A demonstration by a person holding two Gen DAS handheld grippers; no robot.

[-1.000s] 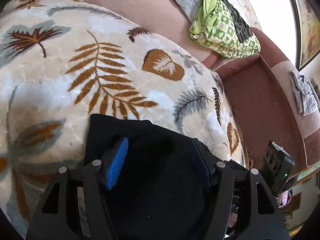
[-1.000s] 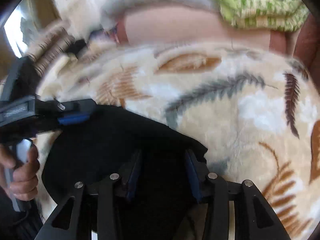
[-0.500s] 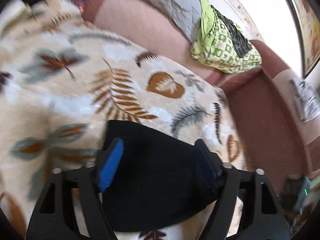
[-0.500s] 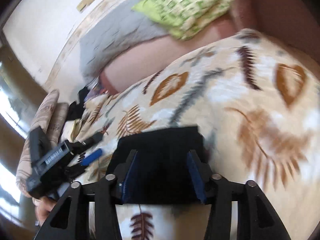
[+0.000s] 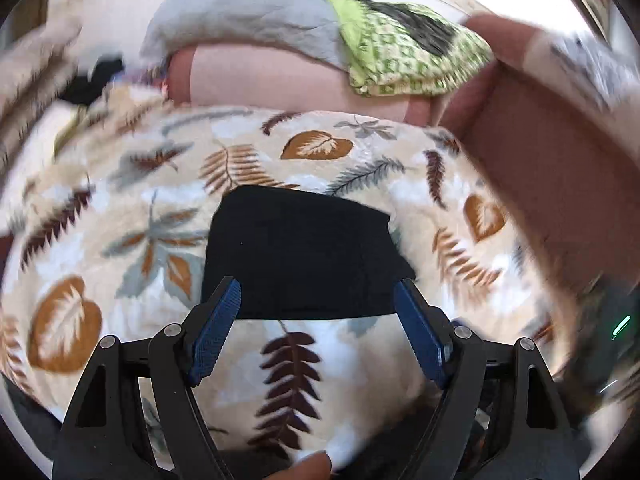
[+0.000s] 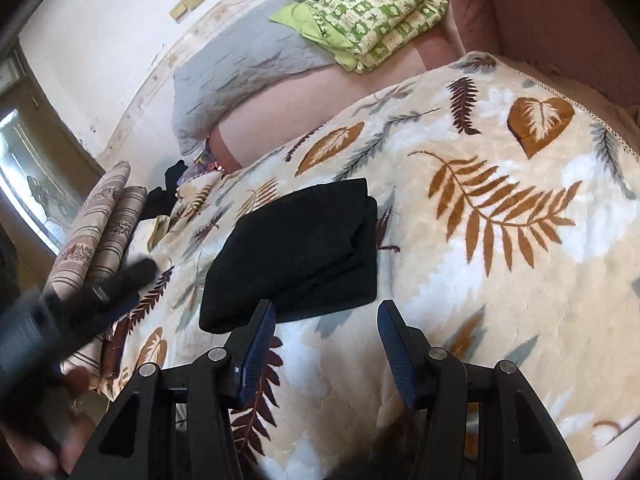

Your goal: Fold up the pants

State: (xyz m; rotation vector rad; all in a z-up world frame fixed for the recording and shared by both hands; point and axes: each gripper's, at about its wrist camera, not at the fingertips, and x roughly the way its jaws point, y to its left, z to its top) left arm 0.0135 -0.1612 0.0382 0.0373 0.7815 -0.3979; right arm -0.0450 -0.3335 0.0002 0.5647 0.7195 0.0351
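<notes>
No lettering, label, brand or number is legible anywhere in either wrist view. The green patterned quilt [image 6: 376, 20] carries printed motifs too small to read as words, and the leaf-print blanket [image 6: 500, 216] bears only foliage.

One folded black pants [image 6: 296, 256], two hand-held grippers [image 6: 326, 312].

We noted a sofa [image 6: 560, 20] spread with a cream leaf-print blanket [image 6: 500, 280]. On the blanket lay the black pants [image 6: 296, 256], folded into a compact stack, near its front edge.
</notes>
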